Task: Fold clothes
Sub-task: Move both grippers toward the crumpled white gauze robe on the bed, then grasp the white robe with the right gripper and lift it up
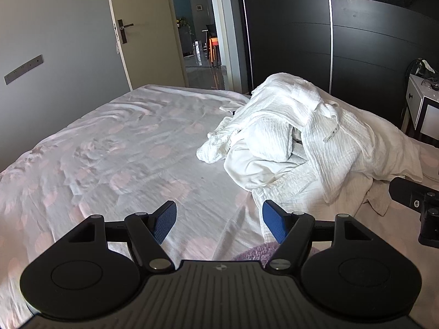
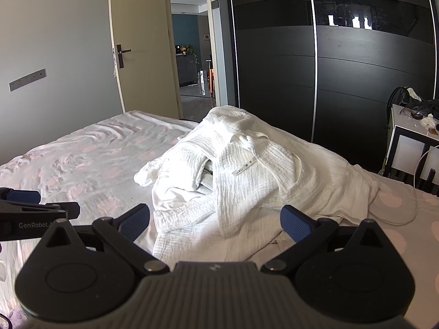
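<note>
Lying in a rumpled heap on the bed, the white crinkled-cotton garment (image 2: 247,170) fills the middle of the right wrist view and the centre-right of the left wrist view, its folds piled highest toward the far side. A small white sewn-in label (image 2: 242,168) shows on the upper face of the cloth at frame centre; it carries dark print, but the letters are too small to read with certainty. The pale bedsheet with faded pink round spots (image 1: 123,150) spreads bare across the left half of both views.

The left gripper (image 1: 219,223) sits at the bottom of its own view, its blue ribbed pads (image 1: 166,224) spread wide with nothing between them, held over the sheet just beside the near edge of the garment. The right gripper (image 2: 215,220) is likewise wide apart and empty, its pads framing the near folds of the cloth without touching them as far as can be seen. At the left edge of the right wrist view the other gripper's black side bears white lettering reading "GenRobot" (the rest is cut off).

A dark sliding wardrobe (image 2: 315,68) fills the upper right, a cream door with a dark lever handle (image 2: 142,54) stands open at upper left, and a white bedside cabinet (image 2: 411,142) sits at the right edge.
</note>
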The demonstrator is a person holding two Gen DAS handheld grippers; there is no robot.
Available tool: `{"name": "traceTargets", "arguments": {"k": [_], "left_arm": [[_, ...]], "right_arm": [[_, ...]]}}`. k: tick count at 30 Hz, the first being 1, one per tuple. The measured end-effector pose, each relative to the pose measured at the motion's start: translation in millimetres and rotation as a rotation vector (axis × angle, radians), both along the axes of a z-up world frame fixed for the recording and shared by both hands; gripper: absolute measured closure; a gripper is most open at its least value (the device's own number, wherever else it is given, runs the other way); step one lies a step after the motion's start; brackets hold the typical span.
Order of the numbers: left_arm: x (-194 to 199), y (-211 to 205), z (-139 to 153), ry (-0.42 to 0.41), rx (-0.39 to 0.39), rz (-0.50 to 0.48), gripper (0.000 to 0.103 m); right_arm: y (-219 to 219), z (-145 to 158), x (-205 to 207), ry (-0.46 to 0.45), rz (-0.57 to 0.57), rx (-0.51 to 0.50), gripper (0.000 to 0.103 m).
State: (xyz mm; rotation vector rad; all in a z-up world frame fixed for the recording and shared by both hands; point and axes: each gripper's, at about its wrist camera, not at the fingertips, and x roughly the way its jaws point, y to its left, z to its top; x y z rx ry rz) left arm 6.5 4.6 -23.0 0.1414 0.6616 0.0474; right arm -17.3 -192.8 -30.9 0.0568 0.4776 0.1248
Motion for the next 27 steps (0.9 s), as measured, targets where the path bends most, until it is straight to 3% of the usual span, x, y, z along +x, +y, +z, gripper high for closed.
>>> {"name": "traceTargets", "arguments": {"k": [10, 12, 14, 18, 20, 27], "left_arm": [[10, 9, -8, 0.028, -0.03, 0.0, 0.035], [13, 12, -10, 0.037, -0.038, 0.003, 0.035], [18, 16, -13, 0.051, -0.044, 0.006, 0.035], [31, 20, -16, 0.073, -0.046, -0.005, 0.035], [38, 22, -17, 0.084, -0.045, -0.014, 0.035], [73, 10, -19, 0.122, -0.063, -0.081, 0.035]], "right_arm": [[-1, -9, 11, 0.024, 0.017, -0.024, 0.002], [-2, -12, 16, 0.035, 0.017, -0.03, 0.008], [-3, -14, 21, 0.047, 0.017, -0.037, 0.02], [-5, -19, 31, 0.07, 0.017, -0.049, 0.025], [-6, -21, 36, 0.081, 0.017, -0.055, 0.039], [-25, -39, 79, 0.106, -0.04, -0.112, 0.04]]}}
